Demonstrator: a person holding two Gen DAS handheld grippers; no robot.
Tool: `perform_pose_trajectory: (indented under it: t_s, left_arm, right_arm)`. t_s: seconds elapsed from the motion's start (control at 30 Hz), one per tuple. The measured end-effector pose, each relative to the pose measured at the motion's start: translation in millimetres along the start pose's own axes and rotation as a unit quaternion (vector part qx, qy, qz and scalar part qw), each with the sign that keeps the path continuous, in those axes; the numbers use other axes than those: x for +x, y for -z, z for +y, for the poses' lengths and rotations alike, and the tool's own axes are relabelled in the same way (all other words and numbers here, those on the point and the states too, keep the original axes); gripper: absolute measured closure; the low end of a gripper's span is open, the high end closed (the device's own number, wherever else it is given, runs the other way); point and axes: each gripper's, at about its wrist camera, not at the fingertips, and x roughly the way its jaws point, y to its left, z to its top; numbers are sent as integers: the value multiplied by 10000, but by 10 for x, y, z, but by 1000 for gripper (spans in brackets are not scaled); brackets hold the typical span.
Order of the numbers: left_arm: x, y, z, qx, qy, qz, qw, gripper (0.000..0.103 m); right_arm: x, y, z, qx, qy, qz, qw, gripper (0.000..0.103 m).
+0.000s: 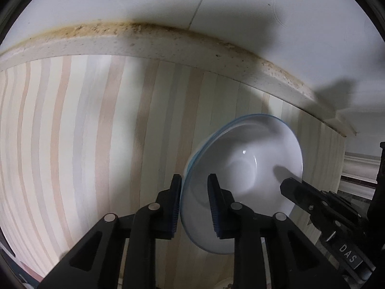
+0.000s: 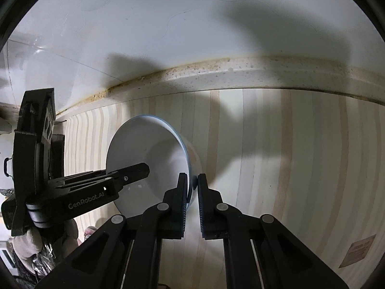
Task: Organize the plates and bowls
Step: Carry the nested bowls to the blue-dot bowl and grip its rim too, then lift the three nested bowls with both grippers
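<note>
While only one white bowl (image 1: 243, 166) is seen over the striped wooden counter (image 1: 72, 144), it is gripped at opposite rims: the left gripper (image 1: 194, 187) is clenched on one edge, the right gripper (image 2: 192, 185) on the other. No plates or stack are shown, so placement is judged still pending.
</note>
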Motion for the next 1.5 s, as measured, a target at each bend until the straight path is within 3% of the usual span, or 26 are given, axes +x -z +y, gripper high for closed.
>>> perform_pose_trajectory:
  t_s: [0.27,0.57,0.77,1.03,1.33,1.5]
  left_arm:
    - [-158,208,-165,198,-33,-145,9997,83]
    - [-558,580,-391,573,50,-465,9973,83]
    - [-842,927,-453,917,122,-552,9942,83]
    - [-878,1521,-553,1320,157,-475,9900,83]
    - [-728,2013,-573,1519,54,-192,9882,83]
    - [-574,2102,-614,1633,-108,-102,9865,83]
  right_arm:
    - [-186,106,43,-37,-94,-101,9999,94]
    - [-646,500,148,-92,-44,-375,9992,94]
    - [-946,943,176,16,12,-584,9983,94]
    - [-1328,1705,46,309,-11,-776,9965,94]
    - [-1328,2417,-124,605,-32,-684,9958,94]
    - [-1232,2644,-230,721,-7,-563,9958,94]
